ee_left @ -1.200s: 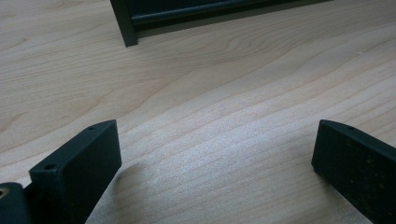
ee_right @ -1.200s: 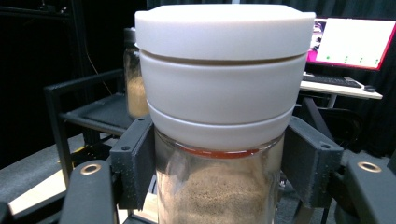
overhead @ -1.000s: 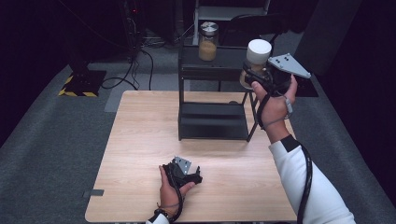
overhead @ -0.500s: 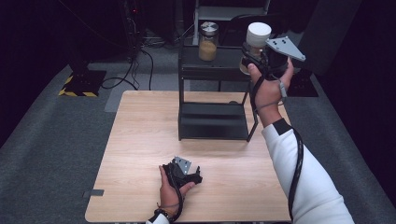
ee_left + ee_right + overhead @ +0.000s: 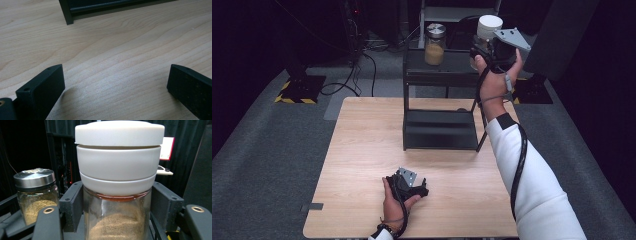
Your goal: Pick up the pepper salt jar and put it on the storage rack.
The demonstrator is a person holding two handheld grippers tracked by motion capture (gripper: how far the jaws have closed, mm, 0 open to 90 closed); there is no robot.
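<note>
My right gripper (image 5: 484, 47) is shut on a glass jar with a white lid (image 5: 489, 25), held upright over the right end of the black shelf's top tier (image 5: 447, 67). In the right gripper view the white-lidded jar (image 5: 118, 182) holds brown powder and sits clamped between the two jaws. A second jar with a metal lid (image 5: 435, 44) (image 5: 36, 195) stands on that tier to its left, also with tan powder. My left gripper (image 5: 424, 189) rests on the wooden table (image 5: 362, 150) near the front edge, open, with bare wood between its jaws (image 5: 112, 82).
The black two-tier shelf's lower tier (image 5: 439, 129) sits at the table's back middle; its foot (image 5: 66, 15) appears in the left gripper view. Cables (image 5: 362, 65) and dark stands lie on the grey floor behind. A grey post (image 5: 562, 35) stands to the right.
My right gripper has carried the white-lidded jar up and away from me, from beside the shelf's right edge to above its top tier. The left gripper has stayed put.
</note>
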